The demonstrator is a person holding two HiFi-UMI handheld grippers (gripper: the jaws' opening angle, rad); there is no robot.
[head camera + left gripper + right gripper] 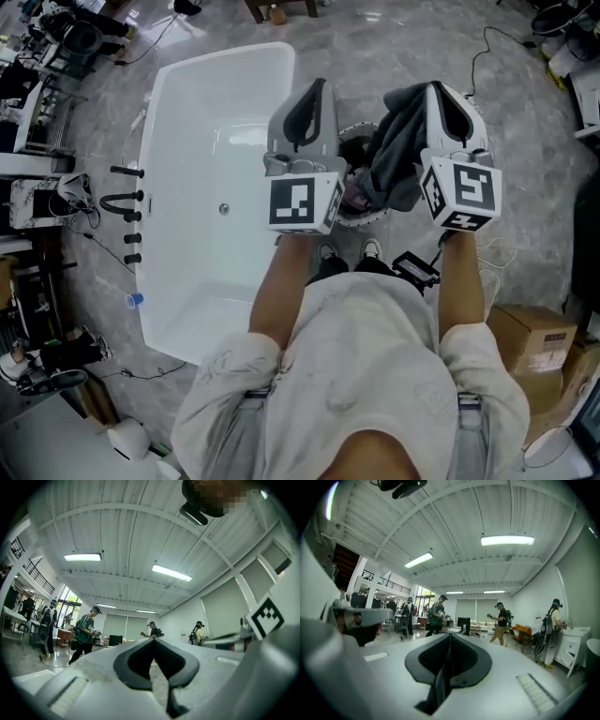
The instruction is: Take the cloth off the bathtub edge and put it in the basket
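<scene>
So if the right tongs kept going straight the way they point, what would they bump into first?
Nothing close, it seems. Past the right tongs, shut on the cloth, the way looks free up to a dark screen far across the hall, though depth is unclear.

White shirt (pixel 366 347); grey tools (pixel 314 89) (pixel 438 91) (marker cubes (pixel 302 202) (pixel 461 190))

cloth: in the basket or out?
Out, not dropped: the cloth hangs from the shut right gripper over the basket. Whether its lower end dips inside, cannot tell.
</scene>
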